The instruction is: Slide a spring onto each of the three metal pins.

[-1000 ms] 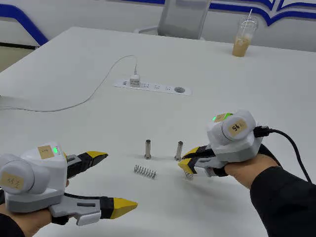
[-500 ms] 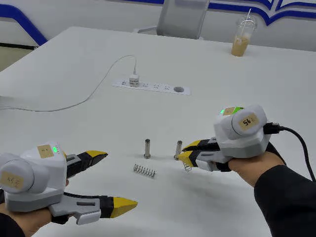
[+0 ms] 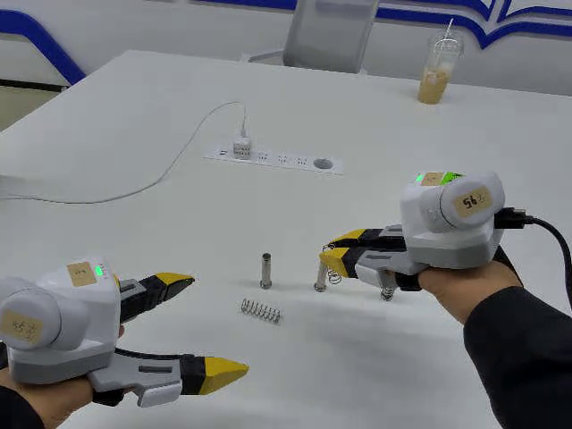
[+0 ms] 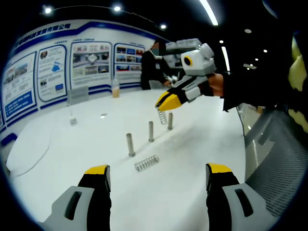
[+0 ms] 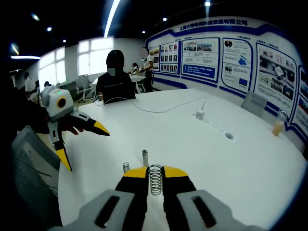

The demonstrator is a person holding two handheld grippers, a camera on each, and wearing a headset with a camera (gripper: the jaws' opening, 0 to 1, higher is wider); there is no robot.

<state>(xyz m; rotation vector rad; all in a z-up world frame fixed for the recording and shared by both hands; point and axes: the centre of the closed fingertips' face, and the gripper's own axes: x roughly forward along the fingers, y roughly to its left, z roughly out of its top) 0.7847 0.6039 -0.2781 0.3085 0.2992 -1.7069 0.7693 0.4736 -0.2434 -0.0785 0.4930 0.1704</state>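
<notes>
Closest to the camera, the left gripper (grey and white body w/ black jaws and yellow tips) hovers low over the white table, jaws spread wide w/ nothing between them. Just past it a loose silver coil spring lies flat on its side. Behind that are the three short upright metal pins: left pin, middle pin and right pin, that last one partly tucked under the right gripper. The right gripper's jaws are pinched on a second small coil spring, which hangs from the tips right next to the middle pin (can't tell if it's touching tbh). The left and middle pins look bare. Further back there's a white power strip w/ a white charger plugged in, then an iced drink in a clear plastic cup and a grey office chair at the far edge.
</notes>
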